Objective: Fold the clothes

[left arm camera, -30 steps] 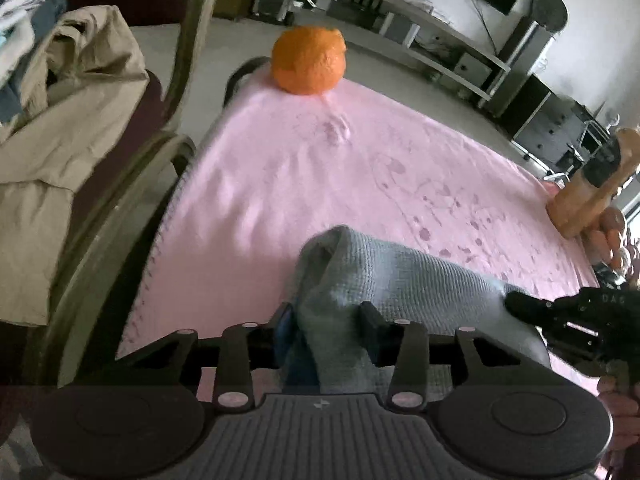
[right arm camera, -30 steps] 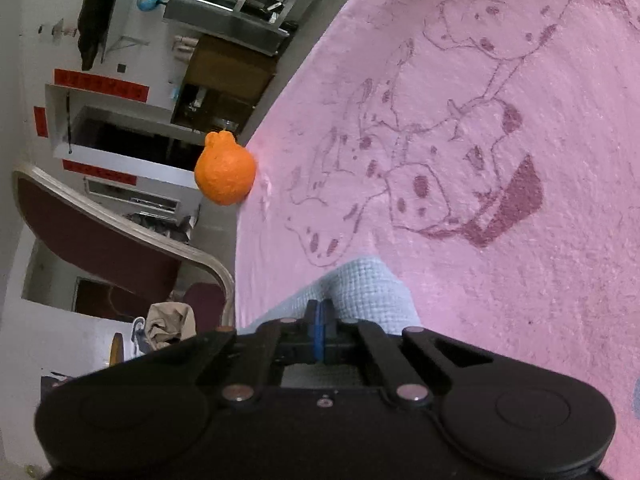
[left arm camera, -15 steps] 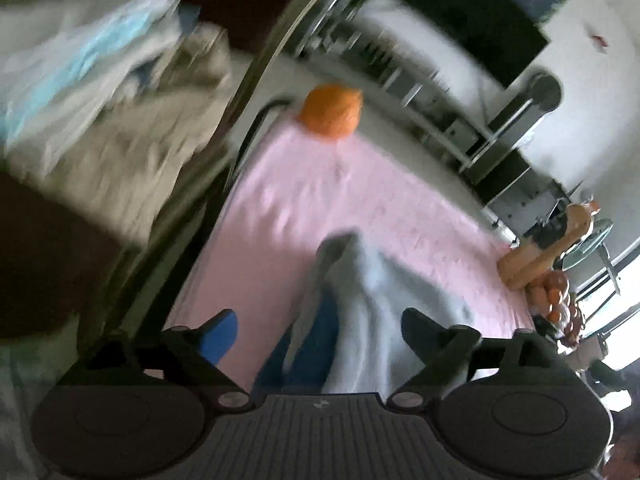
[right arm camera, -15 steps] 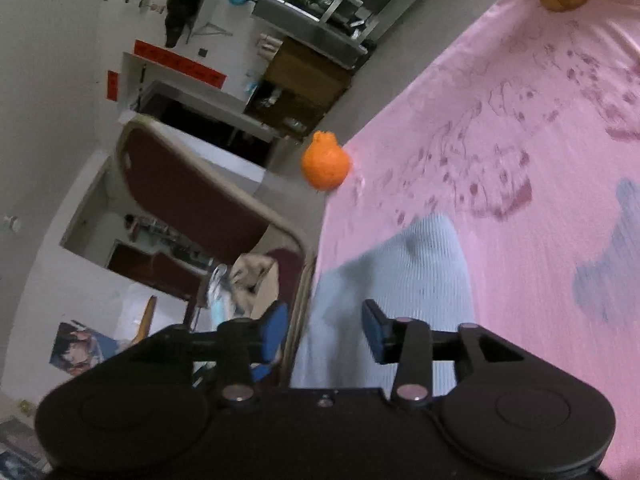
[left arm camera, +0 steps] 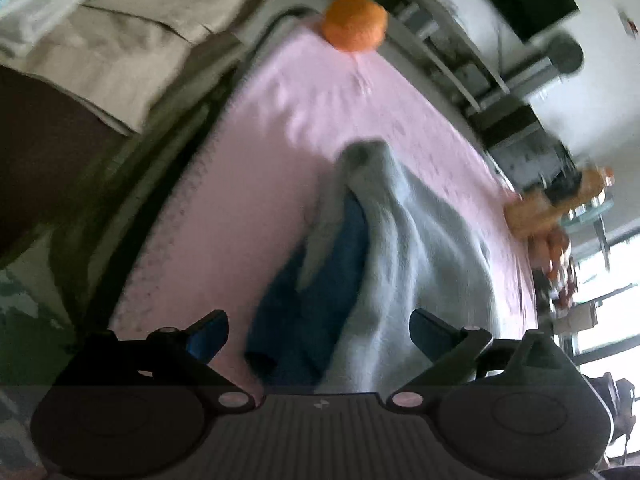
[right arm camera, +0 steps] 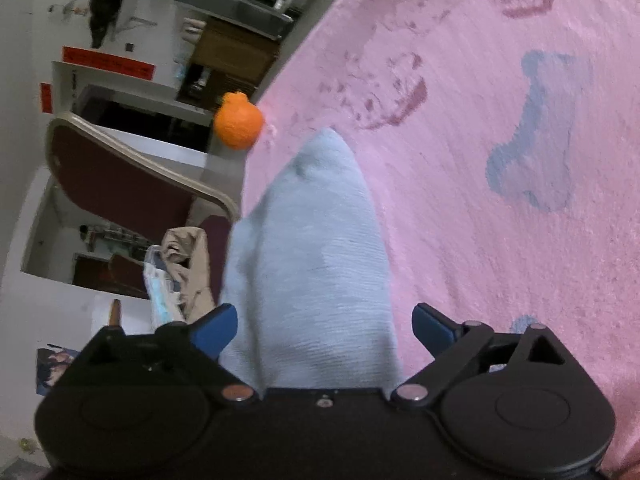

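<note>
A light grey-blue knitted garment (left arm camera: 412,264) with a dark blue part (left arm camera: 316,304) lies folded on the pink cloth (left arm camera: 280,128). My left gripper (left arm camera: 318,334) hovers over its near end with jaws wide apart, touching nothing. The same garment (right arm camera: 312,264) fills the middle of the right wrist view, and my right gripper (right arm camera: 324,330) is open above it, the fabric lying between the spread blue fingertips (right arm camera: 430,326) without being pinched.
An orange fruit (left arm camera: 354,24) sits at the far edge of the pink cloth (right arm camera: 500,200). A dark red chair (right arm camera: 120,184) stands beside the table, with beige clothes (left arm camera: 132,44) piled on it. Brown objects (left arm camera: 540,208) sit at the right edge.
Both grippers were shut on the grey garment a second ago; both have opened, let it go and pulled back. The garment now lies on the cloth.
</note>
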